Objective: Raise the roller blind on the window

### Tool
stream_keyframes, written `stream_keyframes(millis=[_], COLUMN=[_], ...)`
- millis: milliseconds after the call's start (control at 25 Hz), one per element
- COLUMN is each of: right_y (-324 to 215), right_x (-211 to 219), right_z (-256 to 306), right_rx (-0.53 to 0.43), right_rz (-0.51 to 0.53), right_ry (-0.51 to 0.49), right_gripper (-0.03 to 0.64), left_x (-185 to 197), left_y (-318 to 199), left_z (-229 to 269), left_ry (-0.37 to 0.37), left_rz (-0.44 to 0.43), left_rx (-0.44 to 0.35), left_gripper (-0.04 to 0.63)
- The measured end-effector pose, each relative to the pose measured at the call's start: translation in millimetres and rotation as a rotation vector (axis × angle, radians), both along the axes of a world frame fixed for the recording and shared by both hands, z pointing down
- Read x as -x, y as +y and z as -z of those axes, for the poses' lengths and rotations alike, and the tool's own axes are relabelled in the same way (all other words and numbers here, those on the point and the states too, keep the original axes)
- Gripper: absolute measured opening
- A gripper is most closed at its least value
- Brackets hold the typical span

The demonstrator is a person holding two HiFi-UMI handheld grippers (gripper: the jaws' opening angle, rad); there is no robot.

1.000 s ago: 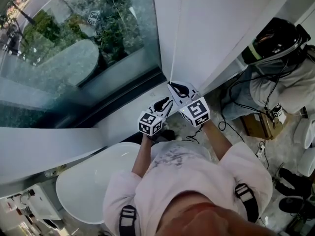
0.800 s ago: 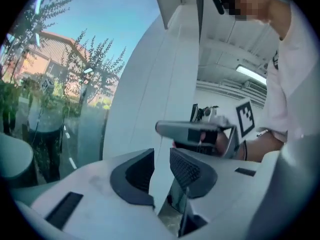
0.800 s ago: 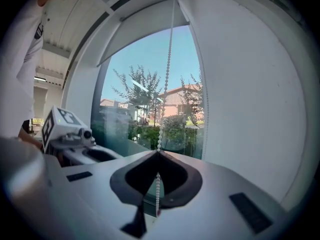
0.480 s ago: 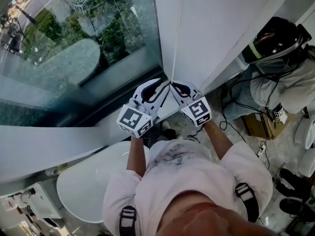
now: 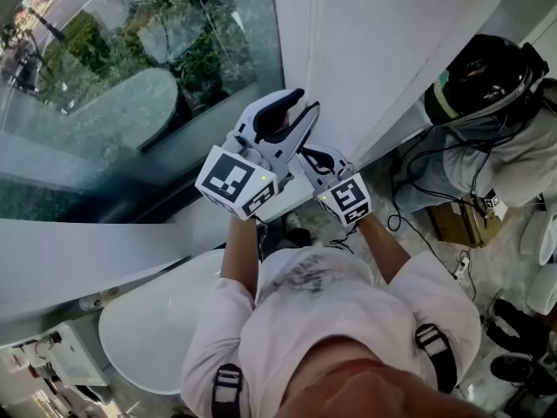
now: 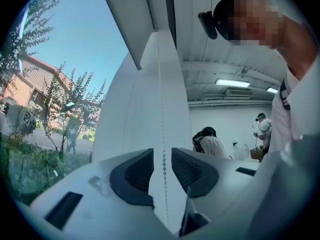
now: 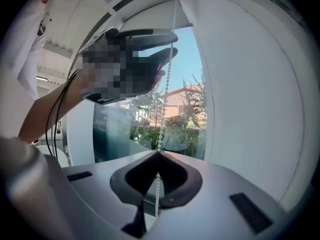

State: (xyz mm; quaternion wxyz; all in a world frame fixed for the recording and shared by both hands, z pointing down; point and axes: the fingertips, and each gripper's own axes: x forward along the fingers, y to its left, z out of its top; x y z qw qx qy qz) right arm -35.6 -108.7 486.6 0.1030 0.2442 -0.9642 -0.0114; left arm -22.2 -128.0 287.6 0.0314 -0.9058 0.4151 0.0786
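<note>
A white bead chain [image 5: 315, 77] hangs down the white wall beside the window. My right gripper [image 5: 305, 153] is shut on the bead chain [image 7: 158, 151], which runs straight up from its closed tips. My left gripper [image 5: 298, 114] is above the right one, raised along the same chain. Its jaws have just been opening. In the left gripper view the chain [image 6: 161, 134] passes between the dark pads [image 6: 135, 176] without being pressed. A white band, seemingly the blind's lower edge [image 7: 155, 16], shows high over the glass.
The window glass [image 5: 130, 77] fills the left, with trees and a street outside. A white bathtub [image 5: 157, 320] lies below my arms. A person in a dark helmet [image 5: 487, 68] crouches at the right among cables and a cardboard box [image 5: 457, 220].
My left gripper has climbed from beside the right gripper to above it along the chain, and its jaws have spread. The right gripper has stayed put, still clamped on the chain.
</note>
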Motion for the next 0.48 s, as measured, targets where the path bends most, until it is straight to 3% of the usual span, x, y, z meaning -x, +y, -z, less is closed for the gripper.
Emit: stream_keyframes(millis=[120, 240, 480], right_y=[1, 1, 0], right_x=[-1, 0, 1], right_z=[0, 1, -1], right_rx=[0.001, 0.002, 0.003], right_rz=[0.002, 0.003, 0.005], right_ry=[0.001, 0.001, -0.005], right_gripper=[0.061, 0.061, 0.061], left_x=[-3, -5, -3], left_y=[-1, -2, 5], left_z=[13, 18, 14], left_ry=[-0.004, -0.032, -0.066], left_rz=[0.006, 0.019, 0.041], left_rx=[-0.011, -0.008, -0.008], left_gripper=[0.101, 0.018, 0.008])
